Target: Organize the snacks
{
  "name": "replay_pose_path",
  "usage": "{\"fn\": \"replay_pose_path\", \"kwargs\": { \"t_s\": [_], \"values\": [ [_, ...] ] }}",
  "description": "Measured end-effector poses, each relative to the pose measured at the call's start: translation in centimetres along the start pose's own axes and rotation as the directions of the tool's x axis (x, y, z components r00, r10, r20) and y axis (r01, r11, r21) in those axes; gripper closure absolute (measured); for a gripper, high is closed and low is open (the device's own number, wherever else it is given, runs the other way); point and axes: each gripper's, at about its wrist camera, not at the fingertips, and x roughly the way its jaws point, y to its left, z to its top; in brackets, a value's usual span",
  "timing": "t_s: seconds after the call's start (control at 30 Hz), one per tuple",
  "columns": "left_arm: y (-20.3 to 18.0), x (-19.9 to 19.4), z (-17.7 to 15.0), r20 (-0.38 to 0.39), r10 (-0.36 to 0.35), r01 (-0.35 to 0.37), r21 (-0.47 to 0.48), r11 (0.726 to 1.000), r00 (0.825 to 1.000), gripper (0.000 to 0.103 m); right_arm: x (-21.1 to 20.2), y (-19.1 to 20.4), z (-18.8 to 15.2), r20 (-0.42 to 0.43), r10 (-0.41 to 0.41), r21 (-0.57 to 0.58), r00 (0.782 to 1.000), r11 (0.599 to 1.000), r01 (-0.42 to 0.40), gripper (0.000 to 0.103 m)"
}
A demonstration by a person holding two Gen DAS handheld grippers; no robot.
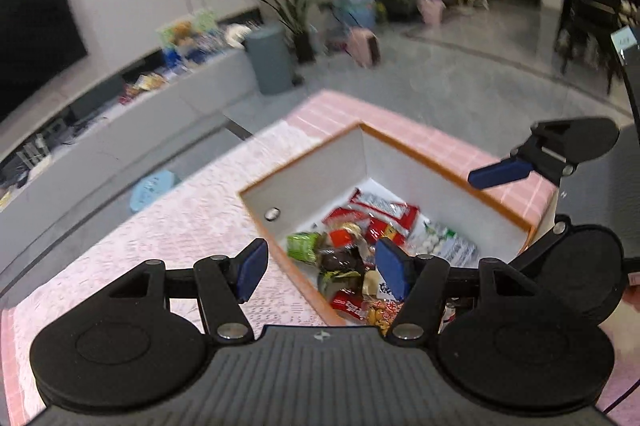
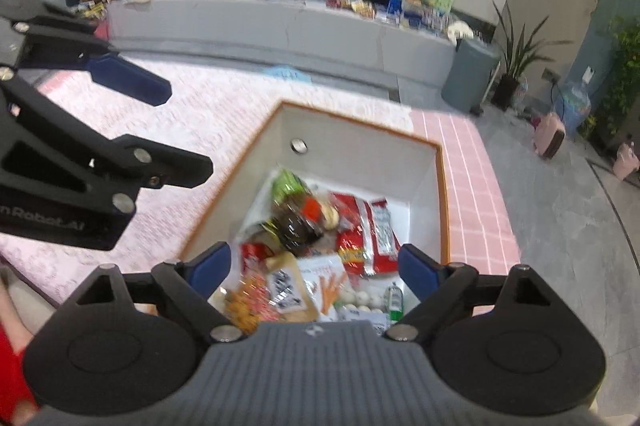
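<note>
A white box with an orange rim stands on the pink tablecloth. It holds several snack packets: red ones, a green one, a dark one and a bag of white balls. My left gripper hangs open above the box's near left side, nothing between its pads. My right gripper is open wide over the snacks and holds nothing. Each gripper shows in the other's view, with a blue fingertip above the box's edge.
The table wears a pink lace cloth and ends just past the box. Beyond it are grey floor, a grey bin and a long low bench with more snacks. A red sleeve shows at lower left.
</note>
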Motion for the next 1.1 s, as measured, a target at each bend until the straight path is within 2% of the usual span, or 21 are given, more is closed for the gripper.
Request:
{"fn": "replay_pose_path", "kwargs": {
  "t_s": [0.13,0.27,0.37,0.43,0.6,0.67,0.73,0.9,1.1],
  "values": [
    [0.5,-3.6,-1.2,0.075,0.05,-0.045,-0.069,0.997,0.996,0.028,-3.1,1.6,0.4,0.082,-0.011,0.012,0.997,1.0,0.01,0.014],
    [0.9,-6.5,-2.8,0.148,0.115,-0.097,-0.122,0.988,0.982,0.025,-6.5,2.9,0.4,0.171,-0.006,0.042,0.985,0.999,-0.001,0.013],
    [1.3,-8.4,-3.9,0.182,0.143,-0.113,-0.167,0.98,0.973,0.018,-8.7,4.2,-0.2,0.227,-0.013,0.047,0.974,0.999,0.003,0.006],
    [1.5,-9.5,-4.9,0.21,0.167,-0.126,-0.199,0.972,0.963,0.013,-9.8,5.1,-0.9,0.261,-0.025,0.046,0.965,0.999,0.013,0.006],
    [1.4,-10.7,-7.1,0.201,0.251,-0.198,-0.252,0.947,0.947,0.013,-11.4,6.8,-3.6,0.309,-0.086,0.097,0.947,0.994,0.058,0.003],
    [0.9,-10.7,-8.2,0.207,0.313,-0.254,-0.267,0.93,0.927,0.013,-11.7,7.3,-4.8,0.32,-0.09,0.142,0.943,0.989,0.046,0.003],
    [0.4,-10.5,-9.0,0.219,0.328,-0.271,-0.254,0.928,0.919,0.013,-11.7,7.9,-6.0,0.329,-0.098,0.174,0.939,0.984,0.042,0.003],
    [0.4,-9.1,-10.5,0.175,0.3,-0.246,-0.276,0.929,0.938,0.013,-11.0,9.6,-8.6,0.334,-0.162,0.205,0.928,0.974,0.096,0.004],
    [1.1,-7.5,-12.5,0.116,0.263,-0.211,-0.336,0.918,0.958,0.013,-9.7,10.2,-10.2,0.34,-0.219,0.22,0.915,0.964,0.149,0.004]
  ]
}}
